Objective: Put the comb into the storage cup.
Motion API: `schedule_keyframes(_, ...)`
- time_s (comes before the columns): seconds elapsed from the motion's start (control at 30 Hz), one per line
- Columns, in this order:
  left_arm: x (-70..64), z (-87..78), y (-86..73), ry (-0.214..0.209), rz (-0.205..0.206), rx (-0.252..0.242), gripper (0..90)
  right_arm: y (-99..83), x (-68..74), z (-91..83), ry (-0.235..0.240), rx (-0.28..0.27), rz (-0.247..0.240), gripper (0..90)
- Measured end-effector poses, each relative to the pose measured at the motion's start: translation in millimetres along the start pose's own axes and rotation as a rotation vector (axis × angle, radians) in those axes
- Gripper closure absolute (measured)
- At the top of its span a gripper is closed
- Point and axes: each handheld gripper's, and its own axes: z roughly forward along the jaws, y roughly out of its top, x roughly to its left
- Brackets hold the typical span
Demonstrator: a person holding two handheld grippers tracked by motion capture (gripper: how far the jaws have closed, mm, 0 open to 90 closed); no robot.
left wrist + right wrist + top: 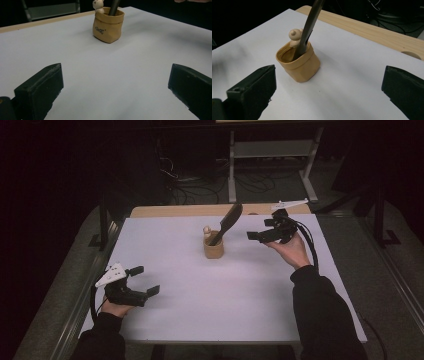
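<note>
Tan holder (pixel 213 249) stands mid-table, well apart from both spread tongs.

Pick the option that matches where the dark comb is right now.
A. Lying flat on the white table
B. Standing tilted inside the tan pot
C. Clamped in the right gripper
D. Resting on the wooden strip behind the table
B: the dark comb leans with its lower end inside the tan pot, while the right gripper sits beside it with its fingers apart and nothing between them.
</note>
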Motion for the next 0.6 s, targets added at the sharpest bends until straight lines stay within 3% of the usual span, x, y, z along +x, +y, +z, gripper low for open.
schedule_keyframes(0.6,0.7,-1.1,0.1,0.002,-0.004,-0.008,0.0,-24.0,3.9,-21.1,-0.001,-0.018,-0.01,0.0)
